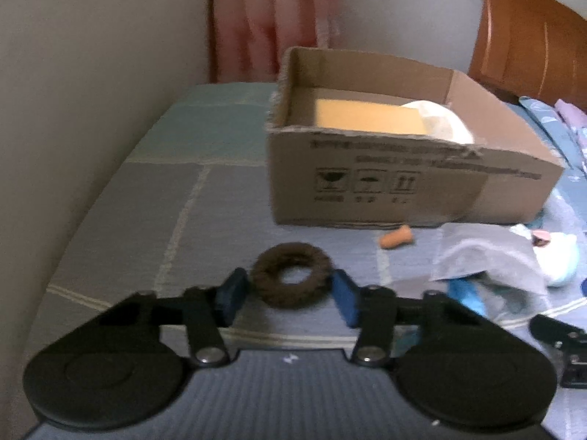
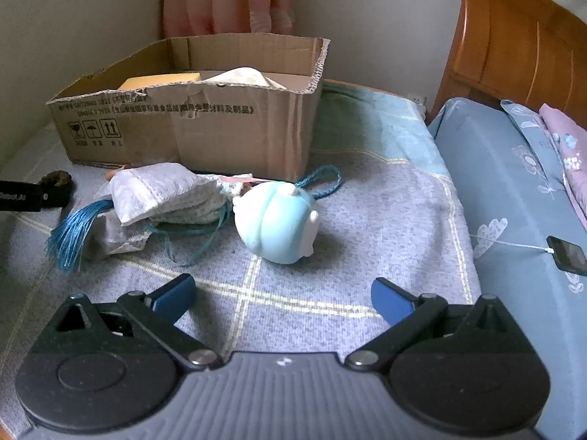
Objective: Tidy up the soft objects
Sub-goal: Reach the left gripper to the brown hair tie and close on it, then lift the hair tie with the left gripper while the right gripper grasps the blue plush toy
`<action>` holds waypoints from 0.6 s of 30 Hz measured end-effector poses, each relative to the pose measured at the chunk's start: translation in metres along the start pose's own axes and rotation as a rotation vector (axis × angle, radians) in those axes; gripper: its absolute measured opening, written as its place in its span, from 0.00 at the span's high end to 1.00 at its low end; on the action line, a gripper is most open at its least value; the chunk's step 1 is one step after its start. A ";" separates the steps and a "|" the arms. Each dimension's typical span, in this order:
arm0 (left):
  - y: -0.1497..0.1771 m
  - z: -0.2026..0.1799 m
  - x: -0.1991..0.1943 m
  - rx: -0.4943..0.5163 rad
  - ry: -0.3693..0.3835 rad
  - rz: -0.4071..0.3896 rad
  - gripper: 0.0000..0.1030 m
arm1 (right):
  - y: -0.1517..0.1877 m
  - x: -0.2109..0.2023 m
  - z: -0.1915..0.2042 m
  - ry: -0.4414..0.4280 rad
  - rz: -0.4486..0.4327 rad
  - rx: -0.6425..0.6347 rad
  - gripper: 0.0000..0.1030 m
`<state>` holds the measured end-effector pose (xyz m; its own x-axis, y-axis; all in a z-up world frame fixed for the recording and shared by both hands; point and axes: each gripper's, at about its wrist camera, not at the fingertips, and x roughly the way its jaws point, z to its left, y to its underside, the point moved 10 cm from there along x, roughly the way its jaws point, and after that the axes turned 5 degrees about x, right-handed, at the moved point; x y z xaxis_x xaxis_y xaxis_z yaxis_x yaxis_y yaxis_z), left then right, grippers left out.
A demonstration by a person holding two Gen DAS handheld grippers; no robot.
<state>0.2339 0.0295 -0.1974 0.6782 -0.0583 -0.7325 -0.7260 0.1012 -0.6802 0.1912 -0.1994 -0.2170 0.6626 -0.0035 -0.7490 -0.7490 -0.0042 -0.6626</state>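
Lying on the plaid bed cover (image 1: 121,190), a brown fuzzy ring (image 1: 292,274) sat between the blue fingers (image 1: 230,295) of the left gripper (image 1: 290,299). The pads stood just at either side of it, and the blur made it impossible to tell whether they pressed on it. Beyond the ring, a small orange piece (image 1: 396,238) lay near the front wall of an open cardboard box (image 1: 367,190), which held a yellow sponge block (image 1: 367,119) and a white soft item (image 1: 445,124).

The right gripper (image 2: 284,299) had its fingers spread wide with nothing between them, above bare bed cover. Farther off lay a pale blue round plush toy (image 2: 275,220), and to its left a white cloth pouch (image 2: 157,190) with a blue tassel (image 2: 71,236) and teal cord (image 2: 190,245). At the right, a blue floral pillow (image 2: 513,190) carried a small dark device (image 2: 570,256) on a white cable, before a wooden headboard (image 2: 513,36).
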 end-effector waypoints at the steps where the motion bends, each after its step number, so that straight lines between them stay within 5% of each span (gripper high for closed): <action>1: -0.001 -0.002 0.000 0.000 0.004 -0.001 0.54 | 0.000 0.001 0.000 -0.002 0.000 0.002 0.00; 18: -0.008 -0.006 0.004 0.012 0.040 -0.016 0.63 | -0.010 0.005 0.003 -0.013 -0.037 -0.052 0.05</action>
<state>0.2413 0.0224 -0.1949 0.6847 -0.0996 -0.7220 -0.7133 0.1116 -0.6919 0.2018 -0.1964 -0.2141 0.6897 0.0101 -0.7240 -0.7225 -0.0563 -0.6891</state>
